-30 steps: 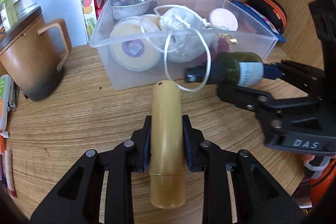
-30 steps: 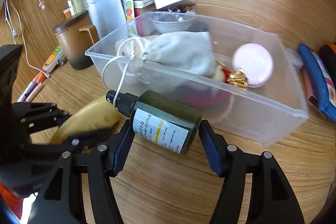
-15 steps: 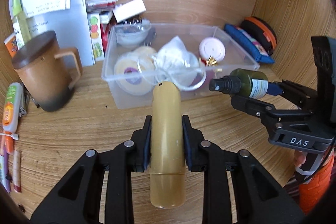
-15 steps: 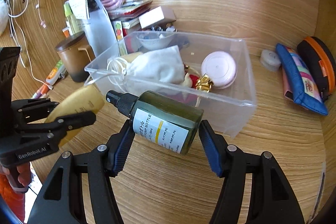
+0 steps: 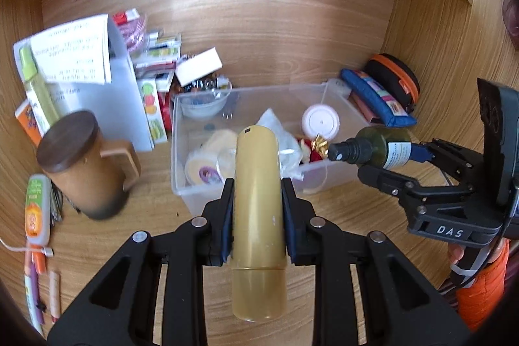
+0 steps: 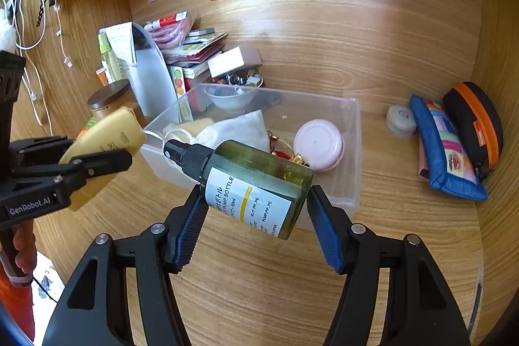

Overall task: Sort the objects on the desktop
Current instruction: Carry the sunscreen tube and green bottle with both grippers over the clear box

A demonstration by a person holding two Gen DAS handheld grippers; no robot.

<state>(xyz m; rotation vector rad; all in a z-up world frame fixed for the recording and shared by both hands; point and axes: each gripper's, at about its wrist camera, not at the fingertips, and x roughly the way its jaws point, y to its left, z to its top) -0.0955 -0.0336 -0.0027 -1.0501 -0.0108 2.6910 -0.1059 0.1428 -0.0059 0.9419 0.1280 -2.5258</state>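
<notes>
My left gripper [image 5: 258,203] is shut on a gold tube [image 5: 258,216], held above the desk in front of a clear plastic bin [image 5: 194,203]. My right gripper [image 6: 256,209] is shut on a green pump bottle [image 6: 256,180] with a white label and black cap, held at the bin's [image 6: 352,184] front. The bottle [image 5: 379,148] also shows at the right of the left wrist view, and the gold tube [image 6: 103,148] at the left of the right wrist view. The bin holds a white drawstring pouch [image 6: 236,128], a pink round case [image 6: 319,145], a tape roll [image 5: 201,167] and a small bowl [image 5: 204,106].
A brown lidded mug [image 5: 84,164] stands left of the bin, with pens [image 5: 35,297] and a small bottle [image 5: 37,206] further left. Papers, boxes and a file stand [image 5: 97,86] crowd the back left. A blue pouch [image 6: 444,148], an orange-trimmed case [image 6: 476,122] and a small jar [image 6: 400,119] lie at the right.
Both grippers have pulled back and up from the bin, each still holding its item. The bin looks smaller and more of the back wall with its coloured notes shows.
</notes>
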